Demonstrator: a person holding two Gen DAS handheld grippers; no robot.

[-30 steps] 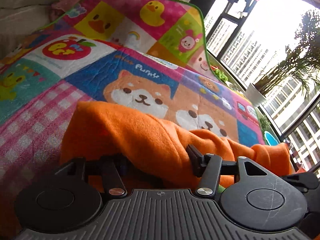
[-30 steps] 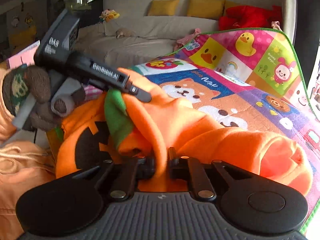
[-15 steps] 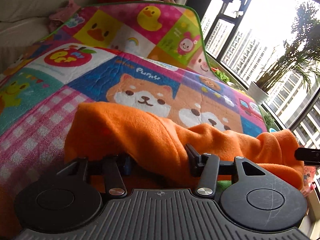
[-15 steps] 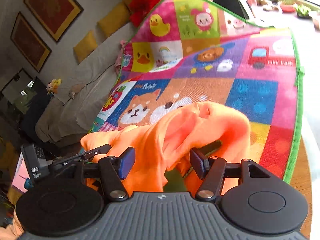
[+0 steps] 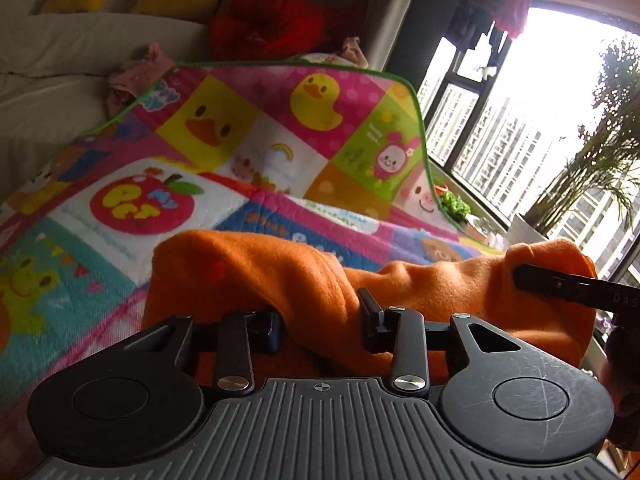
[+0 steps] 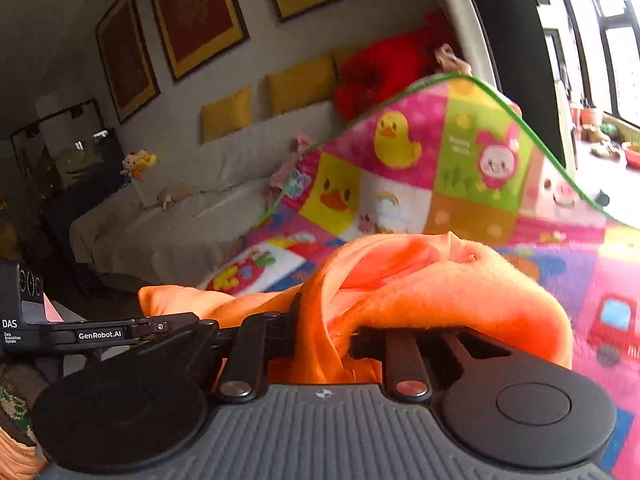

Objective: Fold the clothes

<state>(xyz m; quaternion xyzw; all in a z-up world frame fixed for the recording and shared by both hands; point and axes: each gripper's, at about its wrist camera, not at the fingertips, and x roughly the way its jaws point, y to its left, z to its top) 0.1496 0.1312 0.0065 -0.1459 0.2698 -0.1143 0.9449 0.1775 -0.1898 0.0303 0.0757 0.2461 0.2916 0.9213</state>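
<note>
An orange fleece garment (image 5: 260, 272) hangs bunched above the colourful cartoon play mat (image 5: 240, 128). My left gripper (image 5: 320, 316) is shut on a thick fold of it. The same garment (image 6: 420, 280) spills over my right gripper (image 6: 324, 328), whose jaws are closing with a wad of the fleece pressed between them. In the left wrist view, a finger of the right gripper (image 5: 560, 284) bites into the garment's far right end. In the right wrist view, the left gripper (image 6: 100, 334) holds the garment's left end. The cloth stretches between the two grippers.
The play mat (image 6: 400, 184) runs up against a light sofa (image 6: 180, 208) with yellow cushions (image 6: 300, 84) and a red cushion (image 5: 264, 28). Tall windows (image 5: 500, 120) and a potted plant (image 5: 592, 168) are to the right. A gloved hand (image 6: 16, 392) holds the left gripper.
The right gripper stood wide half a second ago and has narrowed onto the fleece. Both grippers have risen, the garment coming up off the mat, and the right one has swung round.
</note>
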